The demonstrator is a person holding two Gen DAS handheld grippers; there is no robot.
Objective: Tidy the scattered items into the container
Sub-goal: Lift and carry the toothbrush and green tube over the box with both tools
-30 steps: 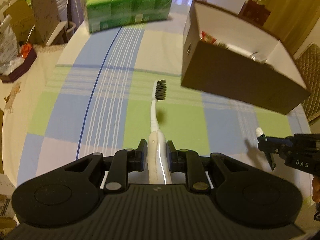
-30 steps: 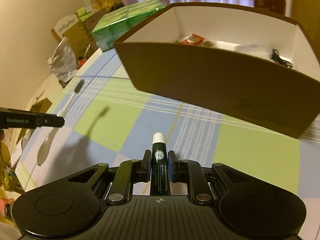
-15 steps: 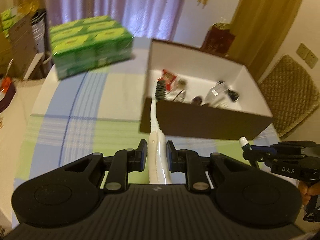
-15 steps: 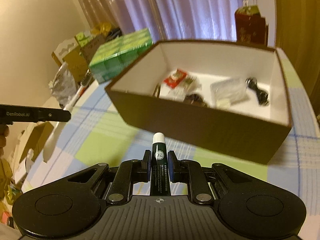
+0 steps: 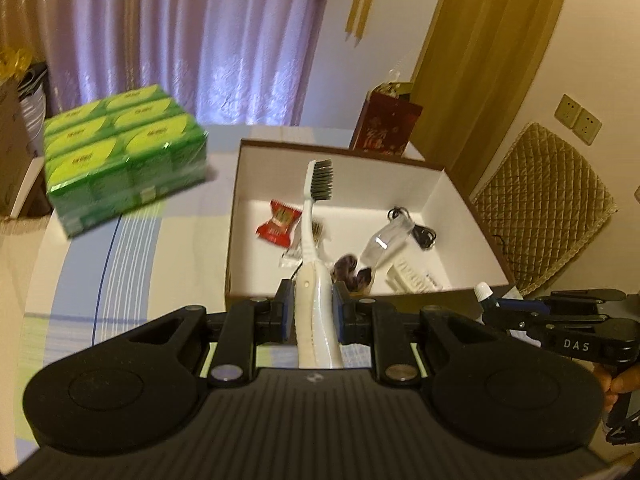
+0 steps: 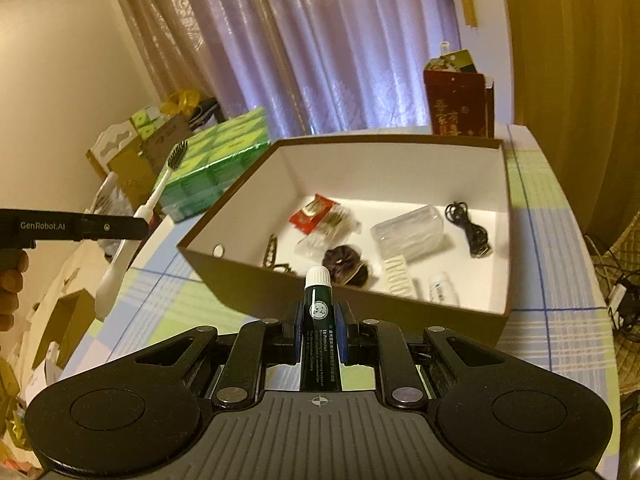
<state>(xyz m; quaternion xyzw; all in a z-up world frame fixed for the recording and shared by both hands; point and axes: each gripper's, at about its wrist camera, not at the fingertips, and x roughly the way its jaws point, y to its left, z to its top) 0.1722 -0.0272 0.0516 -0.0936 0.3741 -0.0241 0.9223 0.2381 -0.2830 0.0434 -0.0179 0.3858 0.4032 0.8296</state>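
Note:
My left gripper (image 5: 310, 300) is shut on a white toothbrush (image 5: 314, 240) whose dark bristles point up over the open brown box (image 5: 440, 184). The right gripper (image 6: 319, 316) is shut on a dark green tube with a white cap (image 6: 319, 308), held just short of the box's near wall (image 6: 248, 284). Inside the white-lined box lie a red snack packet (image 6: 314, 210), a dark scrunchie (image 6: 346, 266), a clear plastic case (image 6: 408, 232), a black cable (image 6: 470, 228) and a few small white items. In the right wrist view the left gripper (image 6: 132, 228) and toothbrush (image 6: 156, 196) appear at the left.
A green shrink-wrapped pack of tissue boxes (image 5: 120, 160) stands on the checked tablecloth (image 5: 100, 248) left of the box. A dark red gift bag (image 5: 386, 128) sits behind it. A quilted chair back (image 5: 548, 204) is at the right, and cardboard boxes (image 6: 132, 160) crowd the left side.
Both grippers rose and tilted up toward the box with their loads. The toothbrush head now hangs over the box interior and the tube has come up to the near wall.

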